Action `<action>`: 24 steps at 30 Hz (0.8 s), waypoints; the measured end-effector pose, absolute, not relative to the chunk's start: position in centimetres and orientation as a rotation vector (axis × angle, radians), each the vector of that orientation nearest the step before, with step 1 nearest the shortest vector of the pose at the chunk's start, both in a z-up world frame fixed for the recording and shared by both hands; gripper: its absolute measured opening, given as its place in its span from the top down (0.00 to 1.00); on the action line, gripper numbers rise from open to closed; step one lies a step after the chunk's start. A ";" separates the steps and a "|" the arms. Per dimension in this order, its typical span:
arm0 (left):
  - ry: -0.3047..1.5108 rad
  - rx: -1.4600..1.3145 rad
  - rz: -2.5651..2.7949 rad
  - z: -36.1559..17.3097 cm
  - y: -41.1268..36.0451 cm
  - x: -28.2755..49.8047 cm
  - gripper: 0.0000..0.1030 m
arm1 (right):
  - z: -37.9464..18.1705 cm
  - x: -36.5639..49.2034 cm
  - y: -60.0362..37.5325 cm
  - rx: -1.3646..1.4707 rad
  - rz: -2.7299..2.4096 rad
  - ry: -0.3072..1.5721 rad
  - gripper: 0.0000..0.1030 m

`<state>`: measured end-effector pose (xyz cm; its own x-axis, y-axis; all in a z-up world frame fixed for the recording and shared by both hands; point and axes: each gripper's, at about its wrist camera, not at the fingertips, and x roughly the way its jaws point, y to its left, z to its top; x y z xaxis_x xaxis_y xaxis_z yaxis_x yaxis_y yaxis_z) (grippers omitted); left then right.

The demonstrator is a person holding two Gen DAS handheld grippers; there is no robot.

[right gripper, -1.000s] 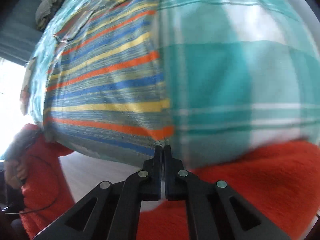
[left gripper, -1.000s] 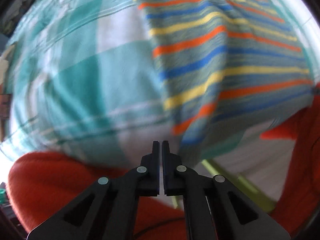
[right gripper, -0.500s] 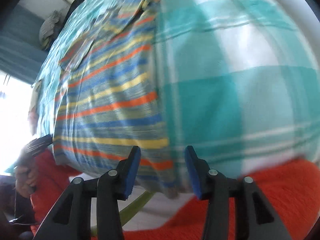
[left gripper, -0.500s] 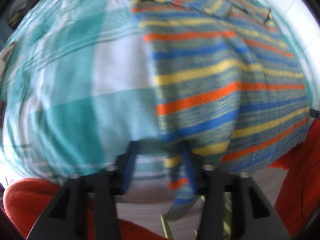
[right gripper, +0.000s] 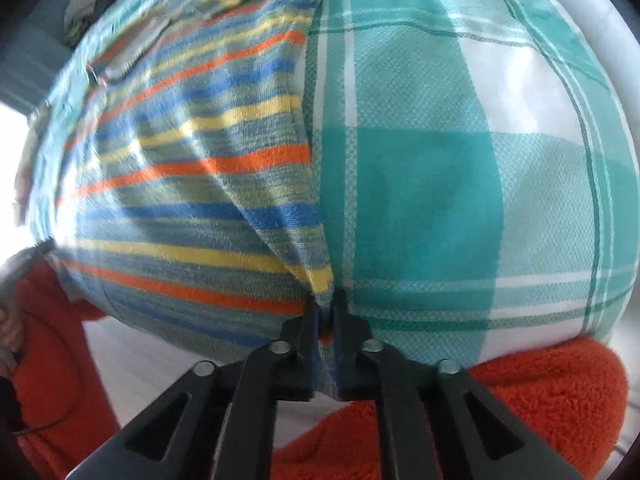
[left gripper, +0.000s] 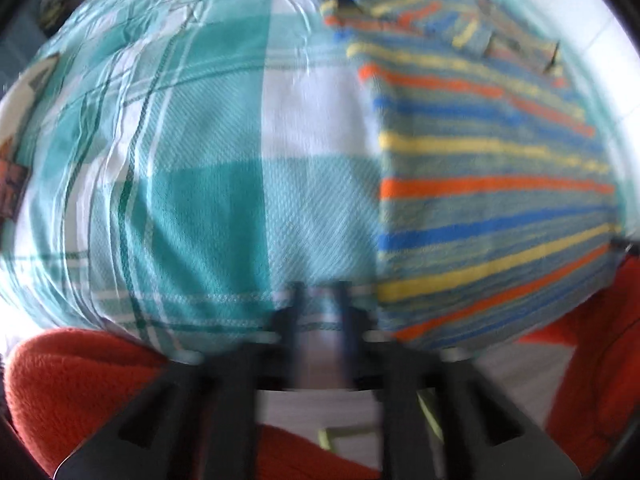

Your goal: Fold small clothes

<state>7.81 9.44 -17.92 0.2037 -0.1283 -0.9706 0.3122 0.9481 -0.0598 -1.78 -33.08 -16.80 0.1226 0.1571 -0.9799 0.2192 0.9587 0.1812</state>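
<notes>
- The striped shirt (right gripper: 192,184), banded in orange, blue and yellow on grey-green, lies spread on a teal-and-white checked sheet (right gripper: 460,184).
- The sheet covers a surface whose kind cannot be told; the shirt's lower hem reaches that surface's near edge.
- The right hand-held gripper (right gripper: 326,312) points steeply down at the shirt's near corner. Its jaws have just been closing and now stand narrow, pinching the shirt's hem corner between them.
- From that pinch a ridge of shirt cloth rises in a diagonal fold toward the shirt's middle.
- The left hand-held gripper (left gripper: 320,300) is blurred. Its jaws have just been opening and stand about half apart, over the sheet's near edge just beside the shirt's other side edge.
- Nothing lies between the left jaws; the shirt's edge is beside them, not in them.
- An orange fleece garment (right gripper: 532,400) on the person fills the view below the shirt's hem in both cameras.
- The shirt's collar end (left gripper: 360,4) lies rumpled at the far side, well away from both grippers.
</notes>
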 end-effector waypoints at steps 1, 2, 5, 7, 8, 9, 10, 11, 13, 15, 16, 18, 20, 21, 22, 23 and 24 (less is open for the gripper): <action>1.317 0.159 -0.308 -17.6 9.5 7.8 0.39 | -16.3 -2.3 -33.8 0.330 -0.045 1.446 0.67; 1.296 0.172 -0.302 -17.2 9.6 7.6 0.35 | -15.8 -2.5 -33.9 0.323 -0.049 1.437 0.64; 1.254 0.242 -0.303 -16.5 7.8 6.8 0.35 | -13.8 -3.0 -34.3 0.275 -0.063 1.395 0.63; 1.213 0.271 -0.307 -16.1 6.5 6.9 0.35 | -12.2 -3.1 -33.8 0.245 -0.082 1.349 0.54; 1.185 0.285 -0.309 -15.7 5.6 6.7 0.35 | -11.4 -3.0 -33.5 0.222 -0.101 1.318 0.51; 1.166 0.289 -0.308 -15.3 4.7 6.8 0.32 | -10.8 -2.9 -33.4 0.210 -0.116 1.292 0.49; 1.149 0.290 -0.309 -14.9 4.5 6.8 0.30 | -10.0 -2.5 -33.2 0.208 -0.130 1.250 0.48; 1.131 0.288 -0.312 -14.6 3.8 6.8 0.26 | -9.3 -2.1 -32.6 0.221 -0.132 1.192 0.46; 1.103 0.295 -0.311 -14.8 2.9 6.9 0.22 | -8.6 -0.9 -31.4 0.264 -0.120 1.098 0.37; 1.082 0.322 -0.301 -15.0 0.9 7.5 0.21 | -8.6 -0.7 -30.2 0.309 -0.110 1.008 0.36; 1.077 0.335 -0.293 -15.0 0.5 7.2 0.21 | -9.0 -0.6 -29.7 0.314 -0.095 0.986 0.36; 1.065 0.364 -0.273 -15.7 -0.4 7.7 0.21 | -10.2 -0.4 -27.4 0.283 -0.034 0.994 0.36; 1.050 0.383 -0.259 -16.4 -1.0 7.9 0.19 | -11.3 -0.6 -25.7 0.225 0.014 1.014 0.36; 1.051 0.395 -0.247 -16.9 -1.1 8.0 0.13 | -12.1 -0.7 -24.9 0.180 0.027 1.034 0.36; 1.057 0.413 -0.228 -17.6 -1.2 8.1 0.09 | -12.8 -1.0 -24.8 0.146 0.031 1.056 0.36; 1.067 0.429 -0.193 -18.5 -0.9 8.2 0.02 | -13.7 -1.1 -24.6 0.128 0.033 1.086 0.36; 1.071 0.419 -0.182 -18.7 -0.4 8.1 0.00 | -14.4 -1.3 -24.8 0.127 0.031 1.118 0.36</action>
